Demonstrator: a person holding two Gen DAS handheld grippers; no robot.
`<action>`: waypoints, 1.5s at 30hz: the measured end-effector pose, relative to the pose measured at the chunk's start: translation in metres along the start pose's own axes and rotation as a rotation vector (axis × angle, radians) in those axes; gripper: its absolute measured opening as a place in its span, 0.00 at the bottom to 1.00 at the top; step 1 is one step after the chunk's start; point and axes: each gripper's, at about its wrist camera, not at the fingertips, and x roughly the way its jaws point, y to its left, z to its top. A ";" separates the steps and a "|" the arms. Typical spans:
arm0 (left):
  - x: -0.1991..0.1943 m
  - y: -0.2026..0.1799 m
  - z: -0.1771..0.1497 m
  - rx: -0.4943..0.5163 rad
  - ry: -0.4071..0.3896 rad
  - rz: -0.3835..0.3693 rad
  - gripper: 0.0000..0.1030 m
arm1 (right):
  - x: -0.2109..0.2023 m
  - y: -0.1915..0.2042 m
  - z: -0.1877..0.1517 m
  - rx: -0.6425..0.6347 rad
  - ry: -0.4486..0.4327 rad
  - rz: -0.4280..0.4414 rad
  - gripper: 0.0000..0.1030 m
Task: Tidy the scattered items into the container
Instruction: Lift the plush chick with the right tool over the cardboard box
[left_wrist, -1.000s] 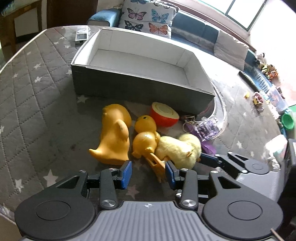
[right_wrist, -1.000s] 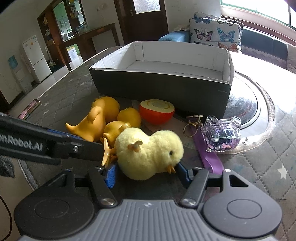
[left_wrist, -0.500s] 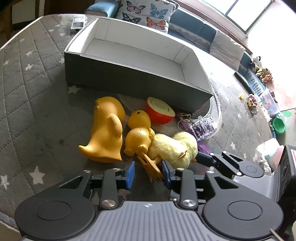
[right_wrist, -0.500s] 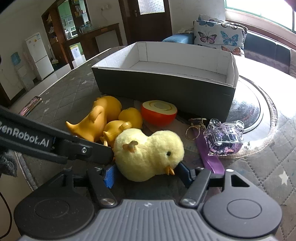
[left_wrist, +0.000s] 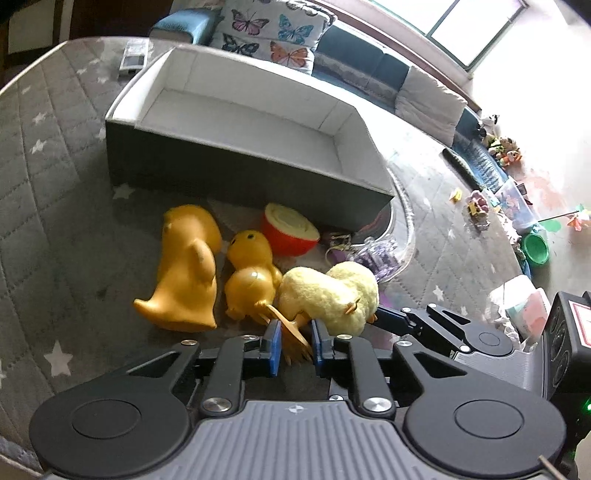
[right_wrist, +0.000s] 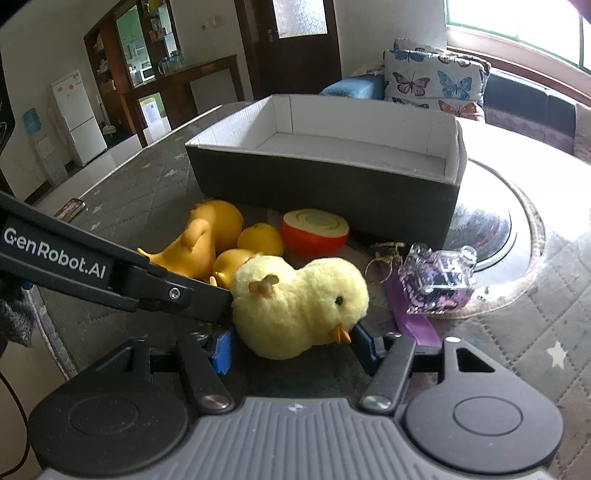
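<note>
A dark box with a white inside (left_wrist: 240, 122) (right_wrist: 332, 177) stands on the table, nothing in it. In front of it lie a large orange duck (left_wrist: 188, 266) (right_wrist: 207, 236), a small orange duck (left_wrist: 251, 273) (right_wrist: 255, 243), a yellow plush chick (left_wrist: 328, 291) (right_wrist: 299, 299), a red-and-cream half fruit (left_wrist: 290, 229) (right_wrist: 314, 230) and a clear purple keychain toy (right_wrist: 436, 277) (left_wrist: 380, 254). My left gripper (left_wrist: 293, 347) has closed on the small duck's orange feet. My right gripper (right_wrist: 291, 347) is open, its fingers either side of the chick.
A glass turntable (right_wrist: 517, 236) sits right of the box. A phone (right_wrist: 70, 208) lies at the table's left edge, a remote (left_wrist: 133, 59) at the far corner. A sofa with butterfly cushions (left_wrist: 266, 33) is behind. Toys and a green cup (left_wrist: 535, 249) lie on the right.
My left gripper's jaws have narrowed around the small duck's feet and moved in closer. The right gripper has stayed around the chick, still open.
</note>
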 end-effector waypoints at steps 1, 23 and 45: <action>-0.002 -0.002 0.001 0.006 -0.006 -0.001 0.18 | -0.002 0.000 0.002 -0.003 -0.007 -0.003 0.62; 0.003 -0.029 0.109 0.139 -0.157 0.010 0.18 | 0.007 -0.050 0.104 -0.013 -0.168 -0.055 0.62; 0.090 0.010 0.159 0.056 -0.005 0.043 0.18 | 0.102 -0.081 0.128 -0.048 0.000 -0.091 0.63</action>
